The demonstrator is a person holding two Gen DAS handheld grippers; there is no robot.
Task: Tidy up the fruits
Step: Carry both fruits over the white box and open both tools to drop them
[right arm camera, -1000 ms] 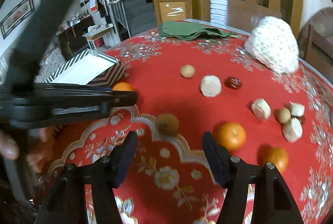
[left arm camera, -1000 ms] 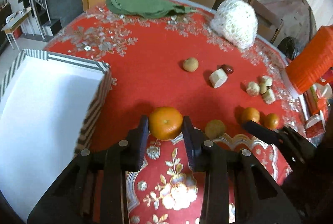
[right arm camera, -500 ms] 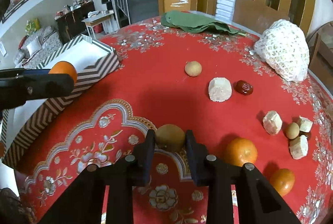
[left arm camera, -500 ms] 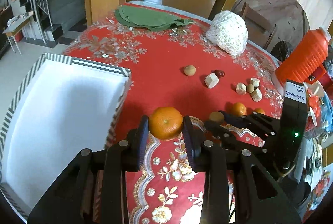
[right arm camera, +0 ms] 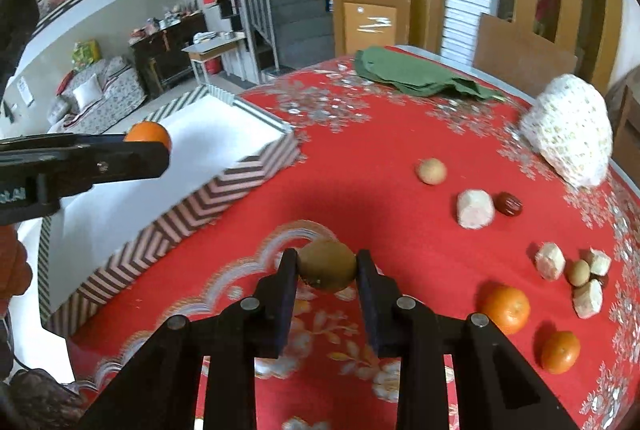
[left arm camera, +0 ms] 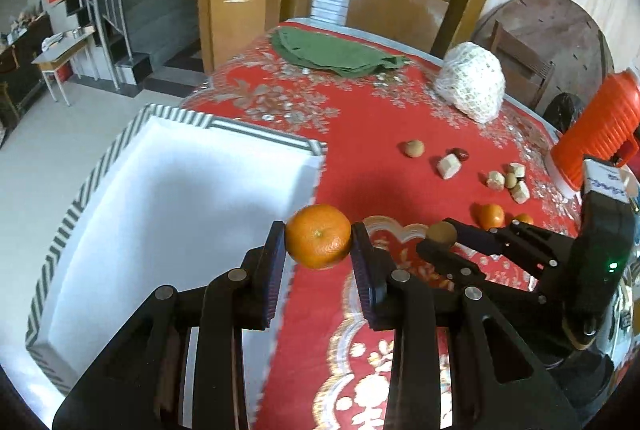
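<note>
My left gripper point(left arm camera: 319, 242) is shut on an orange tangerine point(left arm camera: 319, 241) and holds it in the air over the right rim of the white box with striped walls point(left arm camera: 256, 138). My right gripper point(right arm camera: 327, 266) is shut on a brown kiwi point(right arm camera: 327, 265) and holds it above the red tablecloth, right of the box point(right arm camera: 208, 198). The left gripper with its tangerine point(right arm camera: 147, 135) shows over the box in the right wrist view. The right gripper with the kiwi point(left arm camera: 441, 233) shows in the left wrist view.
Two tangerines point(right arm camera: 506, 309) point(right arm camera: 561, 352), pale fruit chunks point(right arm camera: 475, 208), a red date point(right arm camera: 509, 203) and a small round fruit point(right arm camera: 431, 171) lie on the cloth. A green cloth point(right arm camera: 416, 74) and a white net bag point(right arm camera: 570, 130) sit at the back. An orange flask point(left arm camera: 596, 134) stands right.
My left gripper has lifted the tangerine and moved left toward the box. My right gripper has shut on the kiwi and raised it off the cloth.
</note>
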